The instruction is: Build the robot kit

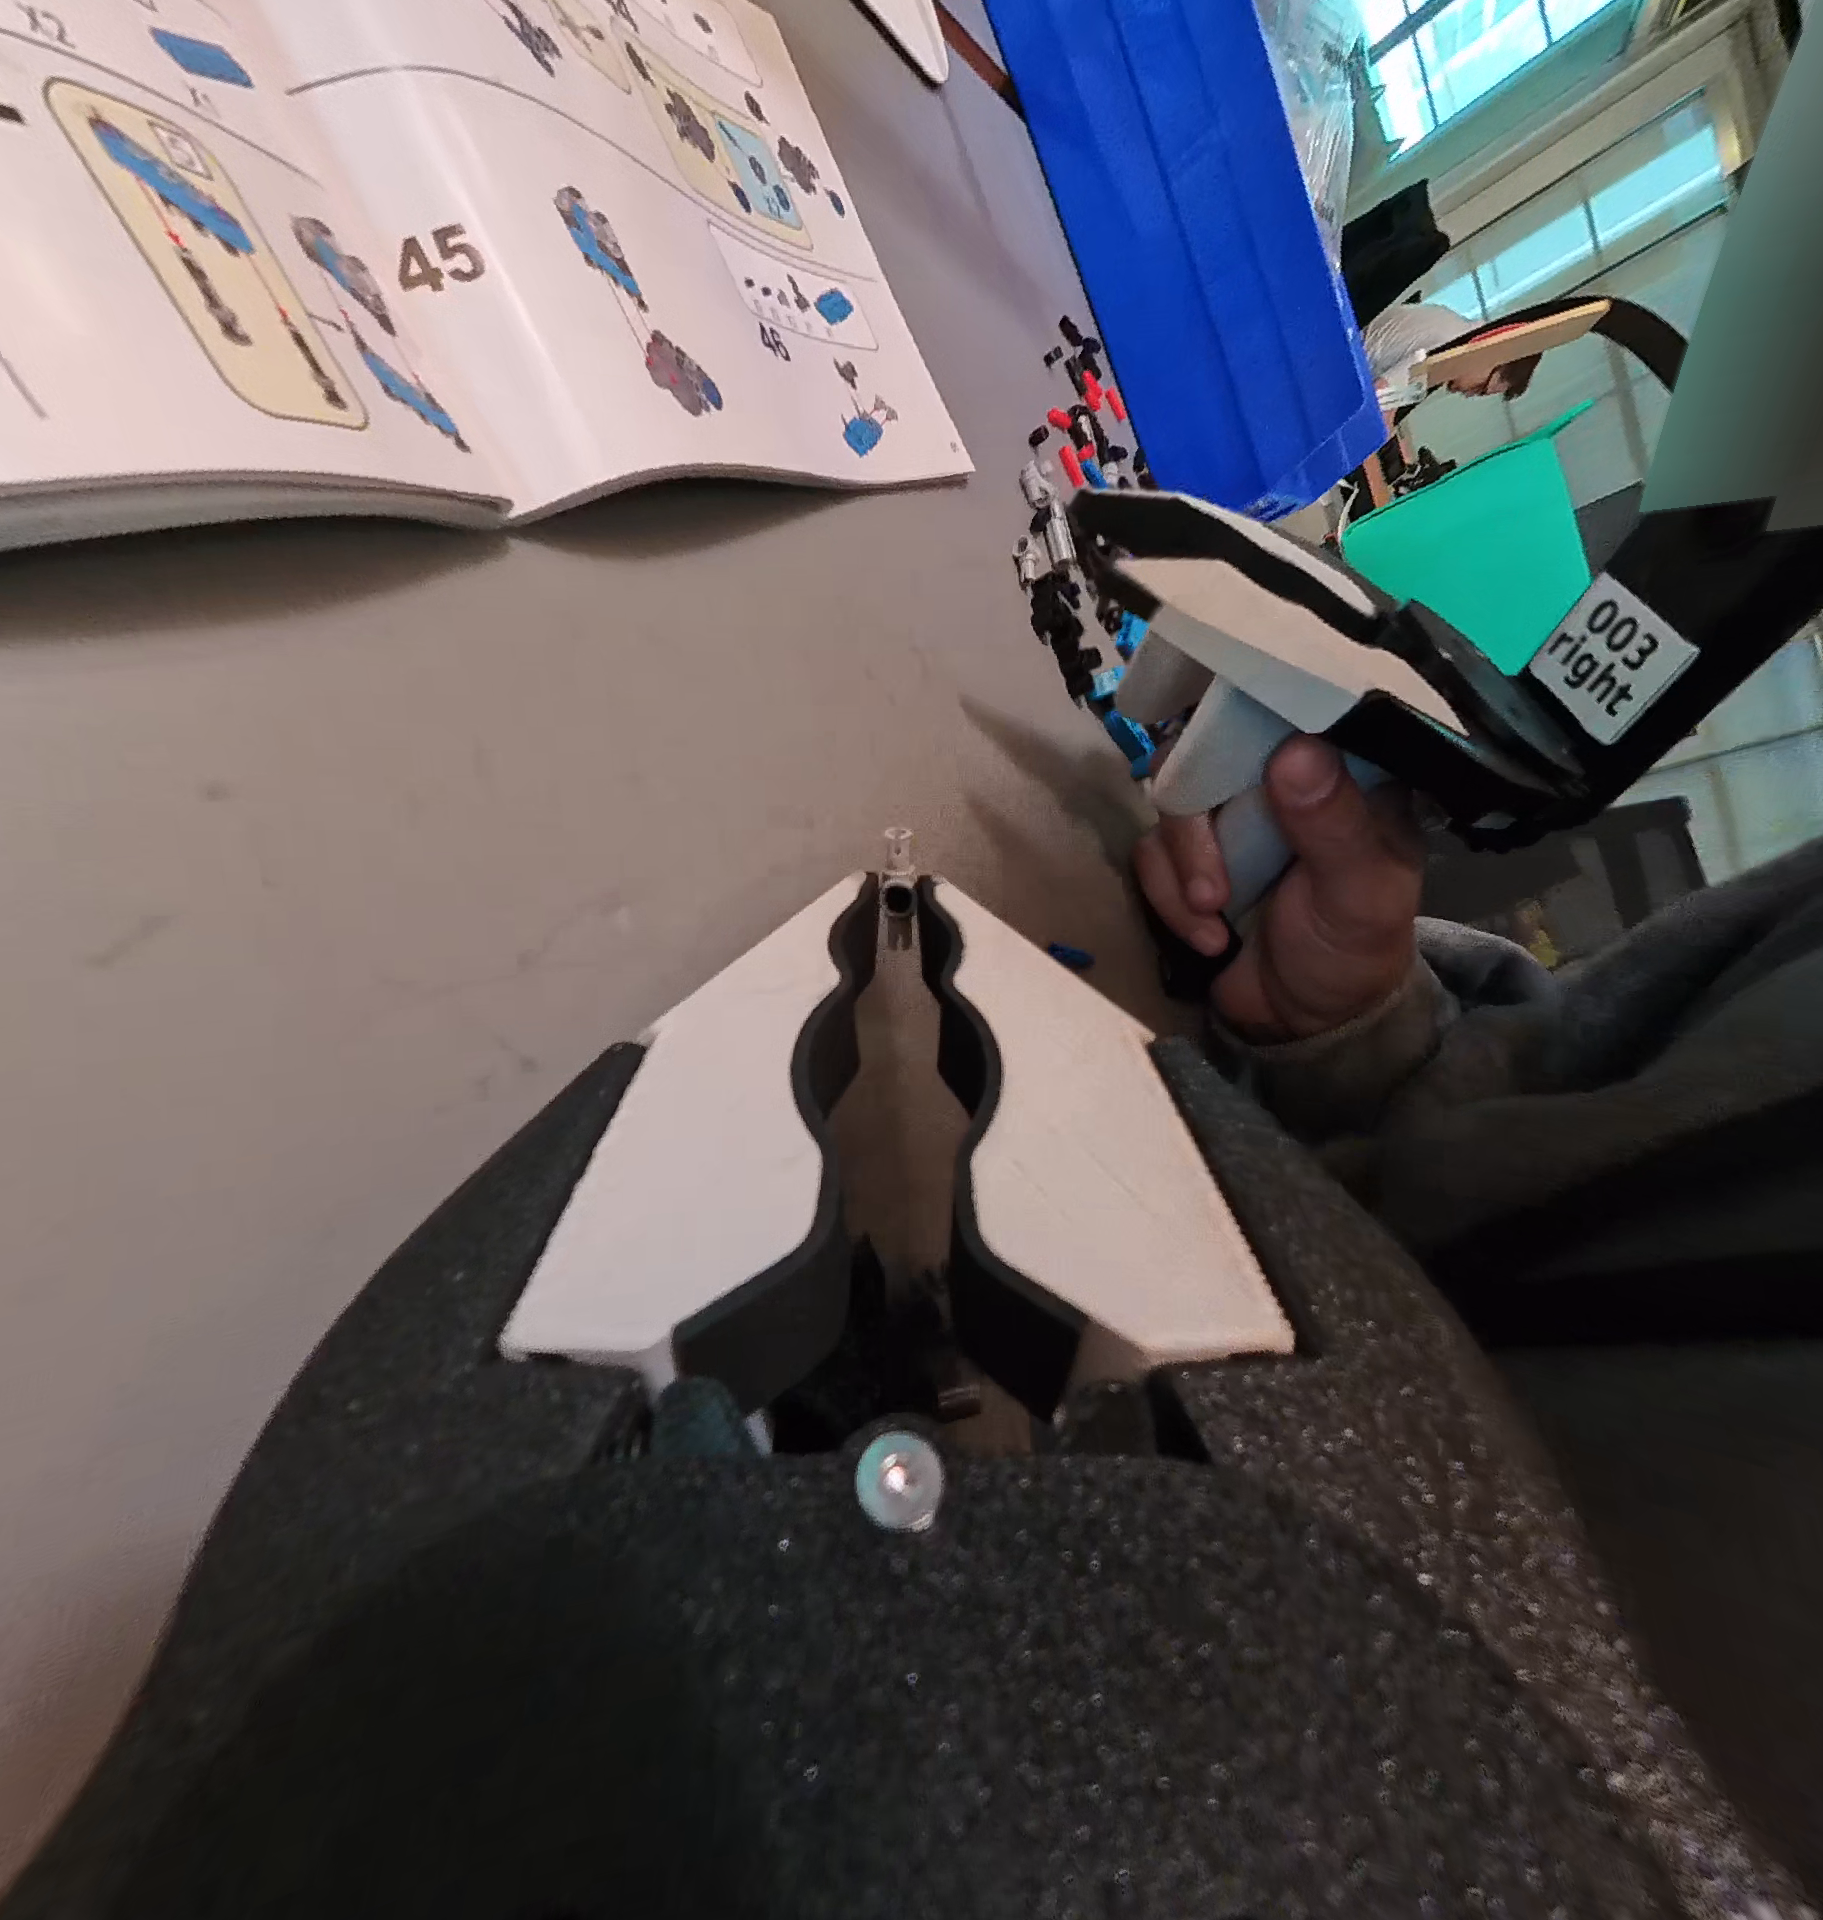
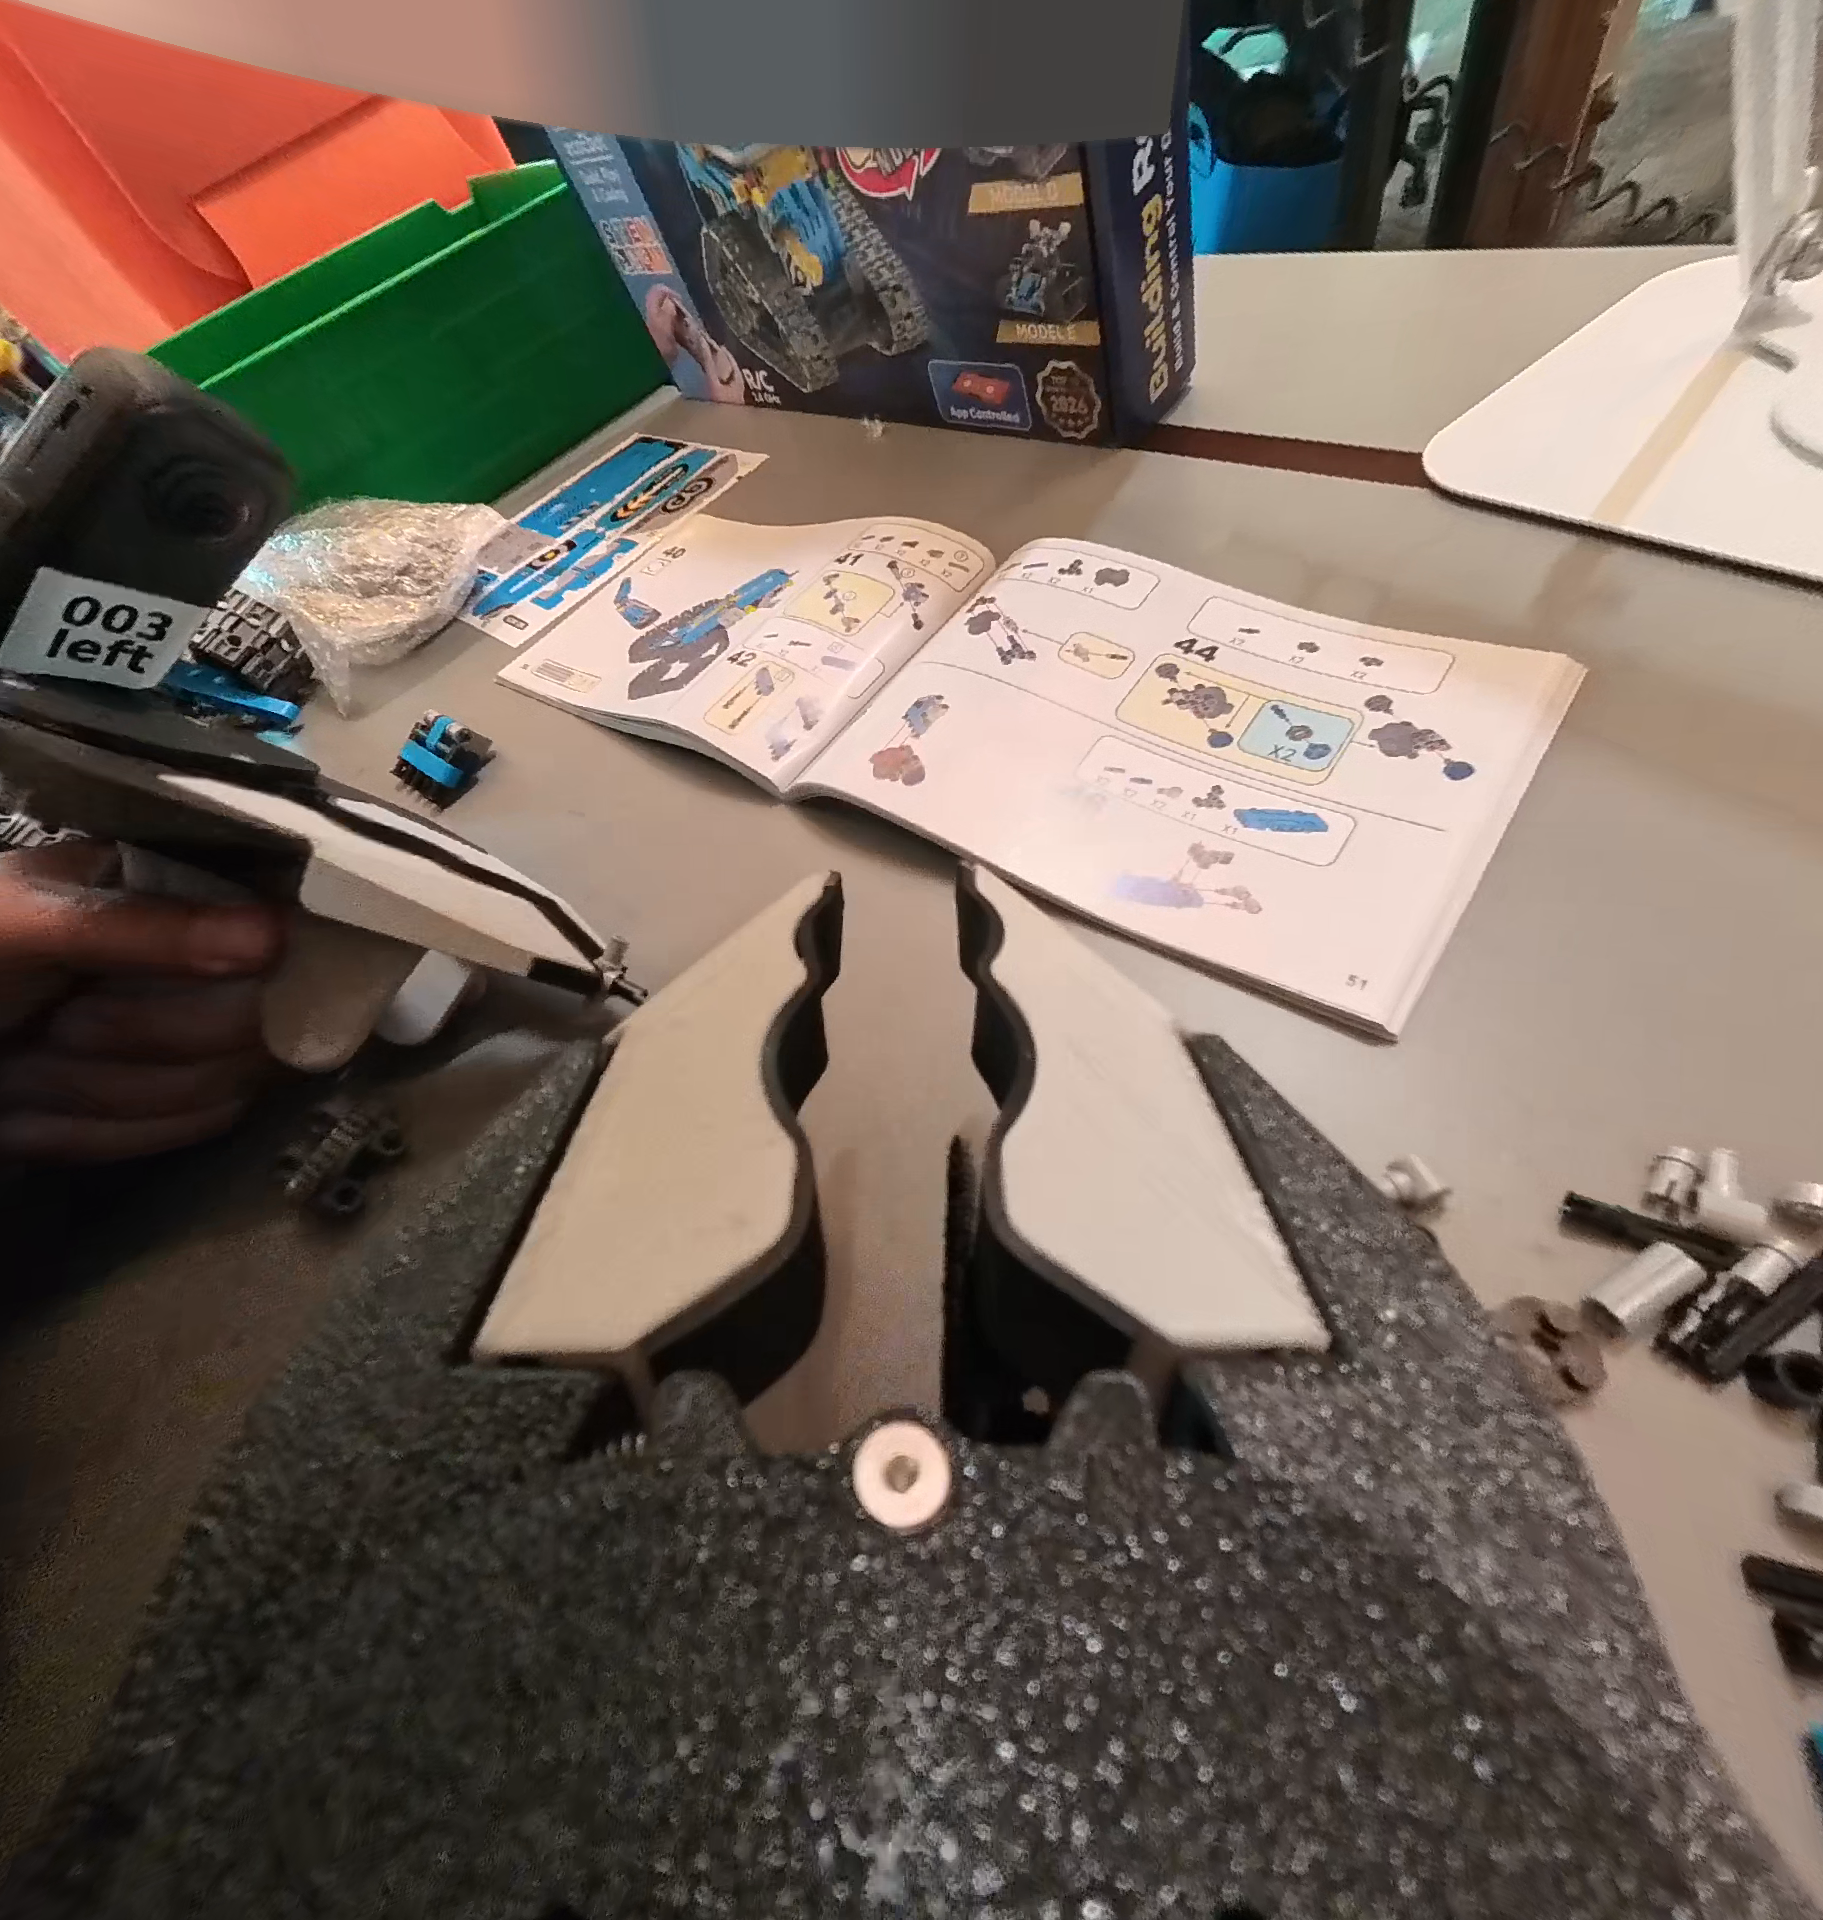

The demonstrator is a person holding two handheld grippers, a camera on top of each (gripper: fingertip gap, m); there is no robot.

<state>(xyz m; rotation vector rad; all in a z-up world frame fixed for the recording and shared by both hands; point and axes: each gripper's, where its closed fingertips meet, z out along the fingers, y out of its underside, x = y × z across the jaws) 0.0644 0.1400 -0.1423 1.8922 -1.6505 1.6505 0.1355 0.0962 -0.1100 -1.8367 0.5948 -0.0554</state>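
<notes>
My left gripper [image 1: 898, 883] is shut on a small grey connector pin [image 1: 898, 850] that sticks out past its tips, held above the grey table [image 1: 367, 831]. In the right wrist view the left gripper [image 2: 600, 971] shows at the left with the pin [image 2: 616, 975] at its tip, just left of my right gripper. My right gripper [image 2: 899, 888] is open and empty, over the table in front of the open instruction booklet [image 2: 1094, 748]. The right gripper also shows in the left wrist view [image 1: 1083, 520], near a pile of small parts [image 1: 1073, 582].
Loose black and silver parts [image 2: 1738, 1278] lie at the right. A small blue and black sub-assembly [image 2: 445, 758], a sticker sheet [image 2: 595, 530] and a plastic bag [image 2: 367, 582] lie at the left. A product box [image 2: 886, 281], green bin [image 2: 398, 343] and white stand base [image 2: 1665, 447] stand behind. The tips of one gripper are about 9 cm away from the tips of the other.
</notes>
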